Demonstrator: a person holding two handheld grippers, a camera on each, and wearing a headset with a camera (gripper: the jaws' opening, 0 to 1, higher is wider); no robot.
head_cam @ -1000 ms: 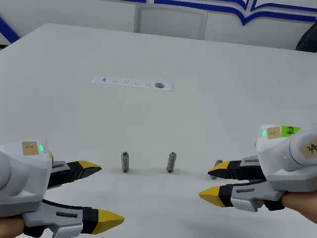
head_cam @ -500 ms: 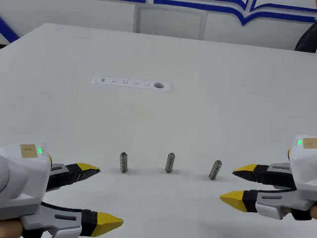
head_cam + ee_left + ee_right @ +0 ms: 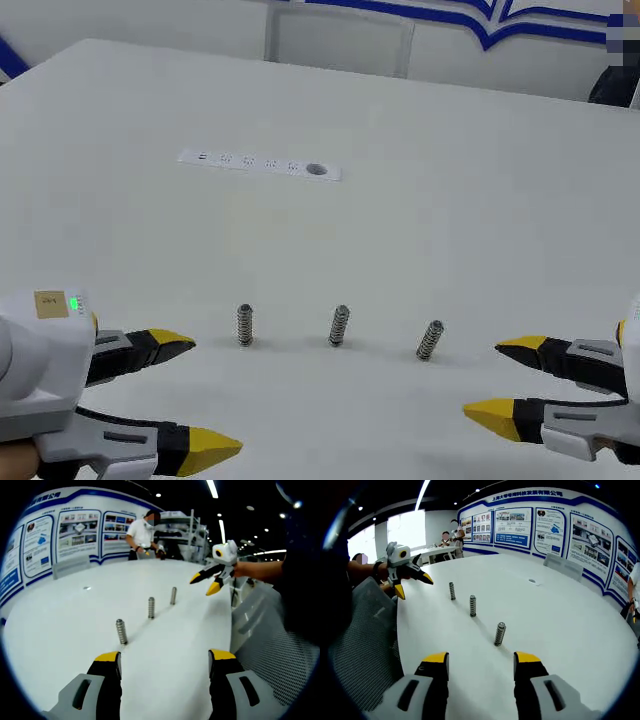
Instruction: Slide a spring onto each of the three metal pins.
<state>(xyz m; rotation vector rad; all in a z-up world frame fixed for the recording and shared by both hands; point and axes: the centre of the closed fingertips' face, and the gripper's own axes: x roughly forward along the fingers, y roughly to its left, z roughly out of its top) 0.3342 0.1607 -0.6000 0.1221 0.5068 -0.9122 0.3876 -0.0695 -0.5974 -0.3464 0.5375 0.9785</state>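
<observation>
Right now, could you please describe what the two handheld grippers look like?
Both match. The left gripper has a boxy white body carrying a tan label sticker and a small green light. Its two black jaws have grey inserts and taper to pointed yellow ends. The right gripper shows the same white housing, black jaws with grey panels and yellow ends.

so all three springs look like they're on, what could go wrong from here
1. The right spring leans, unlike the upright middle spring and left spring. It may not be fully seated and could tip or slip off.
2. The left gripper and right gripper sit open, low over the table, jaws pointed at the row's ends. A careless sweep might knock an end spring over.
</observation>
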